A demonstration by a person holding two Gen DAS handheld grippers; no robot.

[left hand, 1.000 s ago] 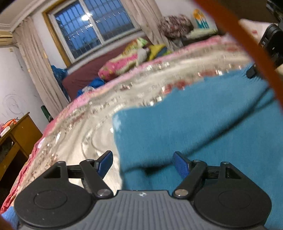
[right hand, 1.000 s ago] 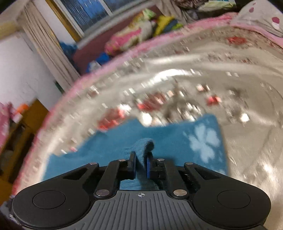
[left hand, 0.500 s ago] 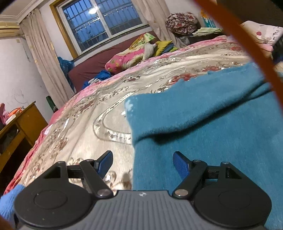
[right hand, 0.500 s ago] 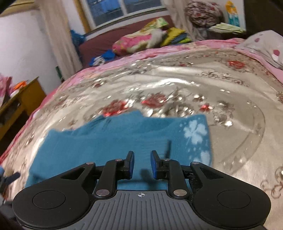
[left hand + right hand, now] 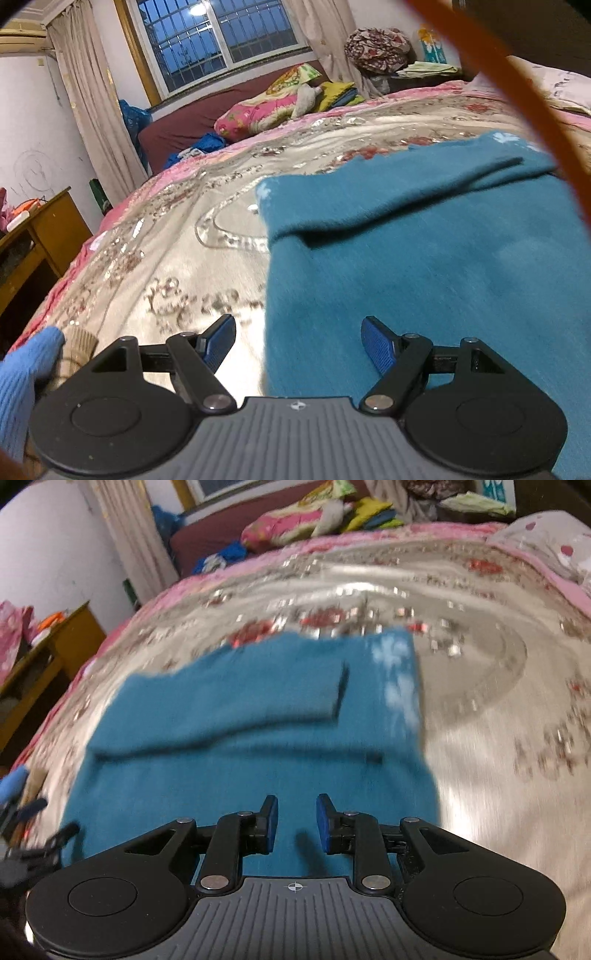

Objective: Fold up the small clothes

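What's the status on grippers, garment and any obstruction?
Left gripper open, empty. Right gripper opening, nothing between its fingers. Teal garment flat on bedspread, sleeve folded across. Nothing in the way.

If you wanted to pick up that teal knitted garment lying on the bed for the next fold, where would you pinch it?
Probably at a near bottom corner of the teal knitted garment, coming in low from the near side. It lies flat on the patterned bedspread with a sleeve already folded across it, so only the free edges offer a lip. The right gripper hangs above it, jaws opening and empty.
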